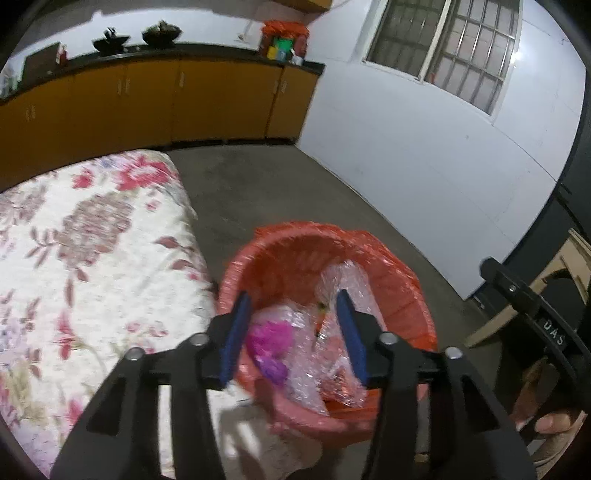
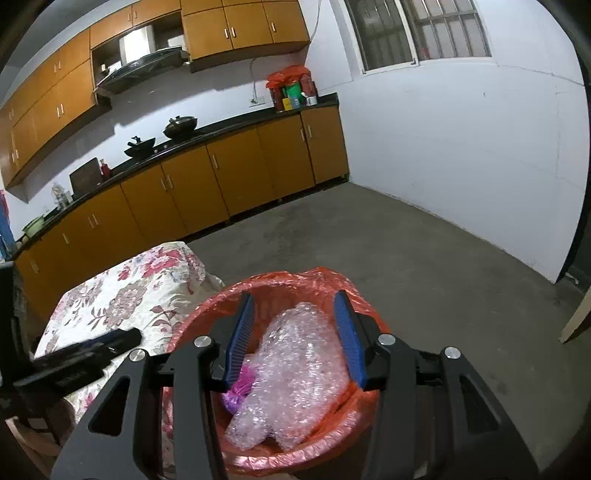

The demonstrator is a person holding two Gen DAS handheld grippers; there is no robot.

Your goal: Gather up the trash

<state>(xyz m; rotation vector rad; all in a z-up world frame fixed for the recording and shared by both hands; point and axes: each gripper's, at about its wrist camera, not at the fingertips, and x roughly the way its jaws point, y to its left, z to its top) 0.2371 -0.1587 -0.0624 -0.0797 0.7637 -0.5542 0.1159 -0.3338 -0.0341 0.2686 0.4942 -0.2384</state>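
Note:
A bin lined with a red bag point(image 1: 280, 251) point(image 2: 280, 280) stands on the floor beside a table with a floral cloth point(image 1: 92, 266) point(image 2: 122, 291). Inside lie clear bubble wrap point(image 1: 343, 288) point(image 2: 299, 354) and a crumpled pink-purple wrapper point(image 1: 269, 339) point(image 2: 240, 387). My left gripper point(image 1: 293, 306) is open and empty, hovering above the bin's near side. My right gripper point(image 2: 295, 306) is open and empty above the bin; the bubble wrap lies below its jaws, apart from them. The right gripper's body shows at the right of the left wrist view point(image 1: 532, 306), the left one's at the left of the right wrist view point(image 2: 85, 350).
Orange kitchen cabinets with a black counter point(image 2: 221, 129) run along the far wall, with pots point(image 2: 181, 125) and a red bag of items point(image 2: 288, 81). A white wall with a barred window point(image 2: 417, 33) is on the right. Grey concrete floor point(image 2: 388, 240) lies beyond the bin.

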